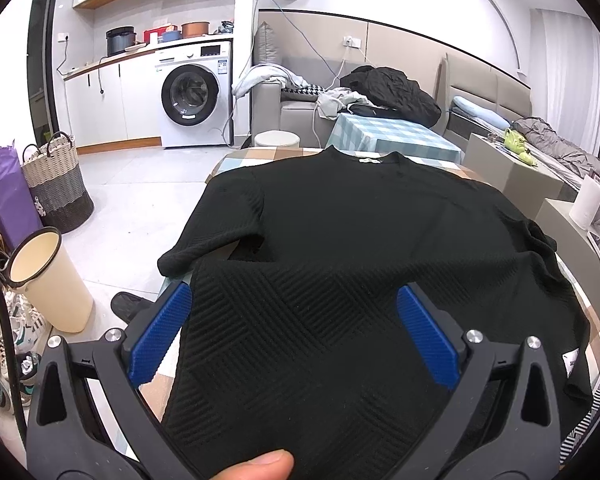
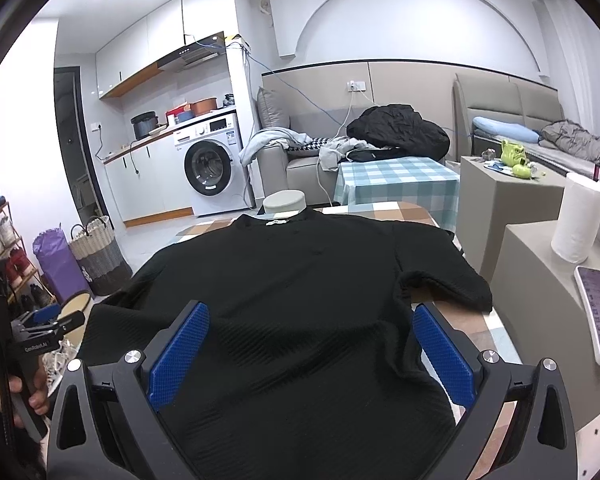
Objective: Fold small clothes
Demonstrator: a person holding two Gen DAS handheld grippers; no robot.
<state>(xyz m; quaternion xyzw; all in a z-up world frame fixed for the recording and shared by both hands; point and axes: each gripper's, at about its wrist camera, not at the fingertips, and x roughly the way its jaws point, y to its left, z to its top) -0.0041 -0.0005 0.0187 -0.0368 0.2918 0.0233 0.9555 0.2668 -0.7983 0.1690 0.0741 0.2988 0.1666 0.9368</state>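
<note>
Bright ceiling light, sharp, fisheye-warped edges

The shirt (image 1: 340, 248) is matt black ribbed knit cloth; the tongs' pads (image 2: 444, 356) are blue, finely textured plastic.

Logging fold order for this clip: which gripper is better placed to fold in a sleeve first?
Probably right. The right gripper is open with the right sleeve just past its right finger. The left gripper is open too, but the left sleeve looks farther ahead.
</note>
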